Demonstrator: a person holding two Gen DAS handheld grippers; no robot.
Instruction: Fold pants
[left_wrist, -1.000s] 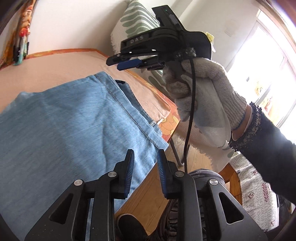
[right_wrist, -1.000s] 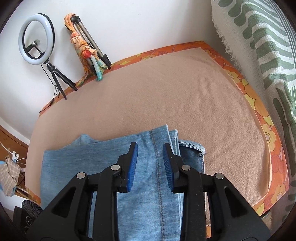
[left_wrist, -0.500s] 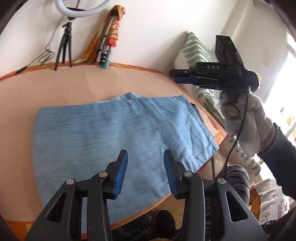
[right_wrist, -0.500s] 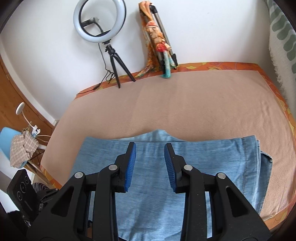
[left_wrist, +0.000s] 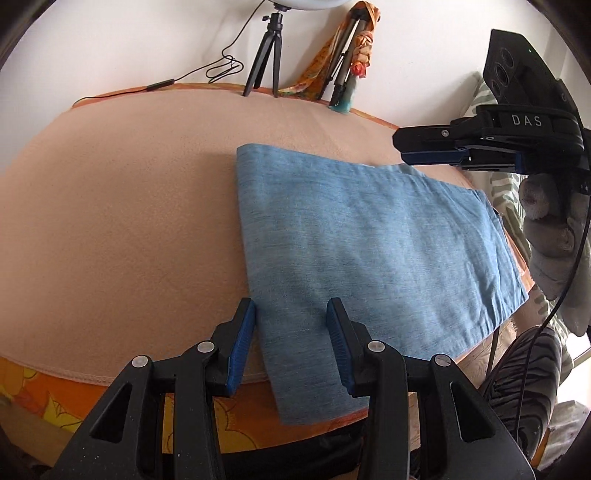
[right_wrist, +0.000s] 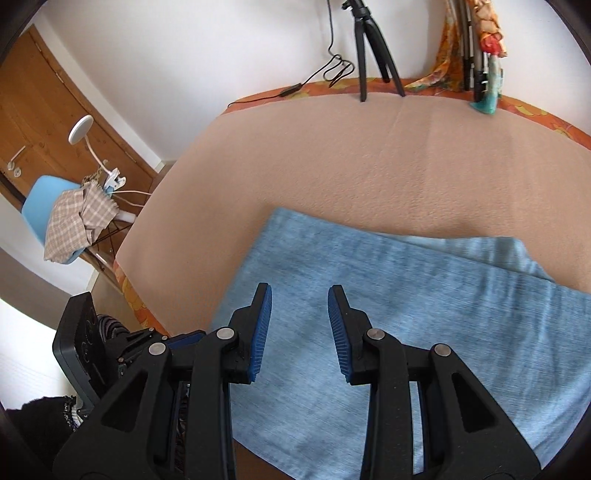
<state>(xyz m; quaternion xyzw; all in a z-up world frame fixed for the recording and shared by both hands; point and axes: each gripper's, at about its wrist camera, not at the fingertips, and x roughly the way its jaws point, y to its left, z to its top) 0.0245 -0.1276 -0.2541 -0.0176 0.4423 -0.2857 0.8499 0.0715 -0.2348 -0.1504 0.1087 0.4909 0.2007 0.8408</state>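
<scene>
A: Where do the pants (left_wrist: 373, 254) lie from the left tongs (left_wrist: 291, 332)?

B: Directly ahead and below. The folded denim sits on the peach-covered desk (left_wrist: 122, 206), its near left corner between and just under the blue pads, hanging slightly over the desk's front edge. Those tongs stand apart, holding nothing.

A: And its long axis?

B: It runs from the left tongs off to their right, toward the right tongs (left_wrist: 428, 147), which hover above the far right end. Seen side-on there, I cannot tell their gap; from the right wrist view the right tongs (right_wrist: 299, 325) are parted and empty over the cloth.

A: Which is nearer for the next fold?

B: I judge the left, already at a corner; the right would take the opposite end.
</scene>
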